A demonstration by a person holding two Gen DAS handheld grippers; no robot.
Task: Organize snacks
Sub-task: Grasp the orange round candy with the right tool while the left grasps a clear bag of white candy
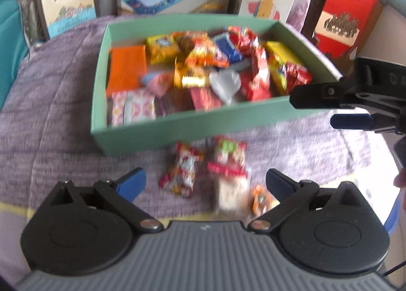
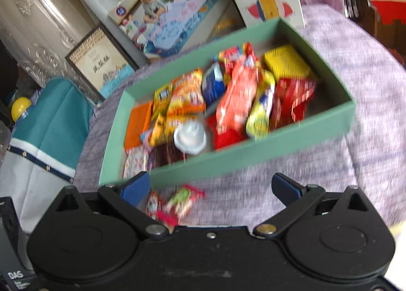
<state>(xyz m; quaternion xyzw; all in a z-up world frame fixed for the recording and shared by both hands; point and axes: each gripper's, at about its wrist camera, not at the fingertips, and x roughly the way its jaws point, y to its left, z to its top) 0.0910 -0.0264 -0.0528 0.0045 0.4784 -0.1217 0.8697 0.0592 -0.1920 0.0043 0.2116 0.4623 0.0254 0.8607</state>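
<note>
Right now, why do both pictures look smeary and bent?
Left wrist view: motion blur smears the loose snack packets, and the fisheye lens curves the green box. Right wrist view: the same blur on the box; bright window glare washes the right edge.

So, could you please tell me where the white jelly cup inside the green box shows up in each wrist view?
Left wrist: the white jelly cup lies right of centre in the upper half, near the green box's front wall.
Right wrist: the cup sits just left of centre, by the same front wall.
Shared landmark: the flat orange packet at the box's left end.
</note>
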